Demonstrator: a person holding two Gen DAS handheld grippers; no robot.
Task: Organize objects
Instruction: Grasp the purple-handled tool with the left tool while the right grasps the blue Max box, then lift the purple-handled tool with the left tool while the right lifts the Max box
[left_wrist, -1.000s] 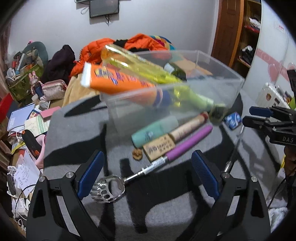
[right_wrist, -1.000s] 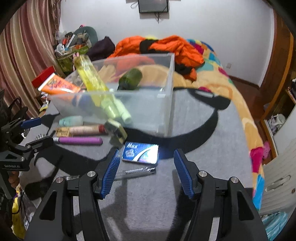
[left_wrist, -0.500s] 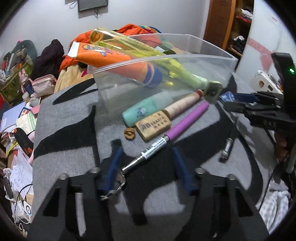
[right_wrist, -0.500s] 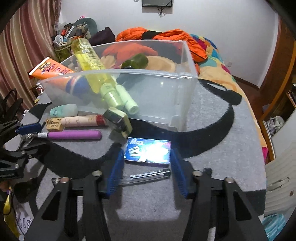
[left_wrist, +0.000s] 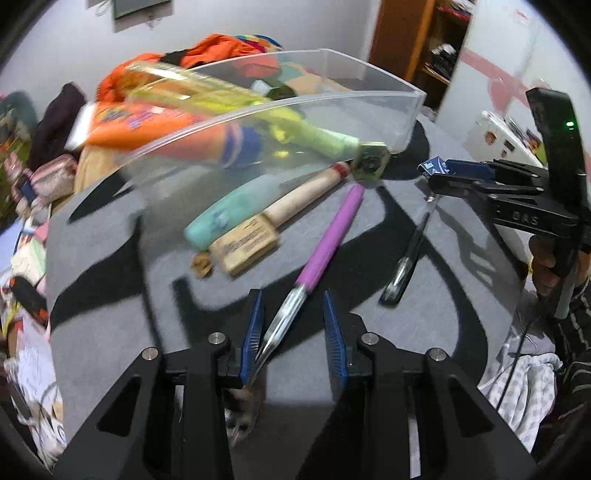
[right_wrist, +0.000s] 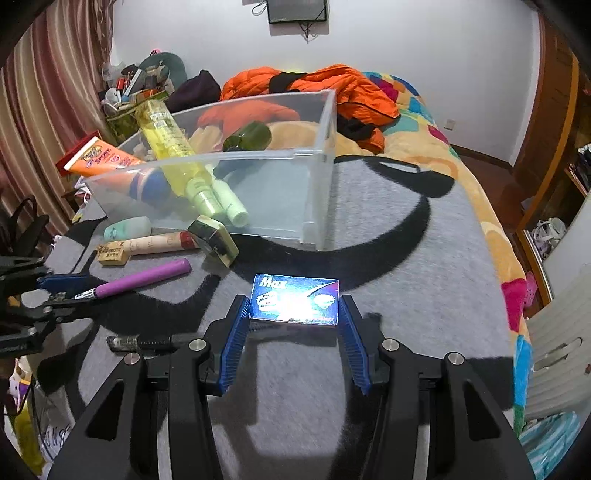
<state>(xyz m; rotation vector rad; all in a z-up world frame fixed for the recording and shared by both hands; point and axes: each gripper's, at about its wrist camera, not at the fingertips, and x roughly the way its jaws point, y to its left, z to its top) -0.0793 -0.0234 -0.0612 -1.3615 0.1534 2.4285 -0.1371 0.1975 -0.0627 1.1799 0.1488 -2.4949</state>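
Observation:
A back scratcher with a purple handle (left_wrist: 330, 240) lies on the grey blanket, its metal shaft running between the jaws of my left gripper (left_wrist: 291, 301). Those jaws are closing; the shaft leans on the left pad and the right pad stands off it. The claw end is mostly hidden under the gripper. My right gripper (right_wrist: 293, 306) is shut on a shiny blue "Max" box (right_wrist: 295, 299), pads on its two short sides. The left wrist view shows that box (left_wrist: 436, 166) at the right gripper's tips. A clear plastic bin (right_wrist: 317, 184) stands behind.
The bin holds an orange sunscreen tube (right_wrist: 103, 158), a yellow bottle (right_wrist: 166, 136) and a dark green bottle (right_wrist: 251, 136). In front of it lie a teal tube (left_wrist: 225, 218), a cream tube (left_wrist: 303, 195), a gold square case (right_wrist: 214, 240) and a black pen (left_wrist: 406, 258).
The left jaws have narrowed from wide open around the back scratcher's shaft, and the gripper has moved in over it. The right gripper went forward past the pen and shut on the blue box.

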